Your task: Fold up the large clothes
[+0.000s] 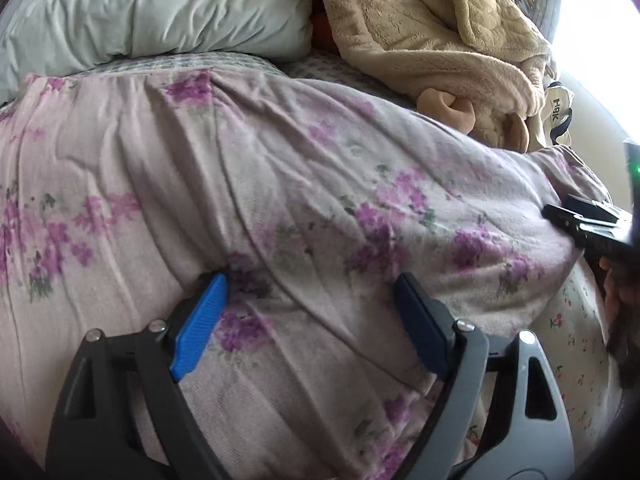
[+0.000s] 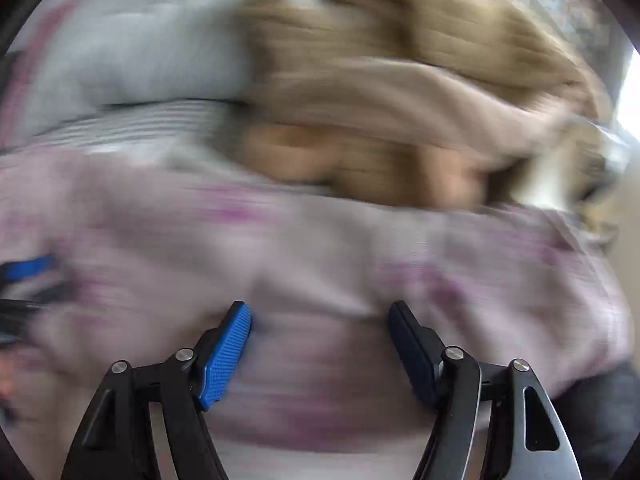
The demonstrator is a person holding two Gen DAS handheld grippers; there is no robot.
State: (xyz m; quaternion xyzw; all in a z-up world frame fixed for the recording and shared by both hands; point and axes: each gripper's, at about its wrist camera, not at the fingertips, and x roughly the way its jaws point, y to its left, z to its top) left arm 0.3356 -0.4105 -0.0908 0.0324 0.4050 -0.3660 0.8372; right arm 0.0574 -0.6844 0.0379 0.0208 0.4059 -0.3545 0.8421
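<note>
A large pale pink garment with purple flowers (image 1: 280, 184) lies spread and wrinkled over the bed. My left gripper (image 1: 312, 284) stands open just above it, blue pads wide apart with only loose cloth below them. The right wrist view is blurred by motion. In it the same flowered garment (image 2: 320, 248) fills the lower half, and my right gripper (image 2: 320, 312) is open over it, with no cloth pinched between the pads. The right gripper also shows at the right edge of the left wrist view as a black body (image 1: 592, 224) held by a hand.
A pale green pillow (image 1: 152, 12) lies at the back left. A tan fleece blanket (image 1: 452, 36) is heaped at the back right, blurred in the right wrist view (image 2: 400, 64). A white sheet with small red prints (image 1: 576, 332) shows at the right. Bright window light at far right.
</note>
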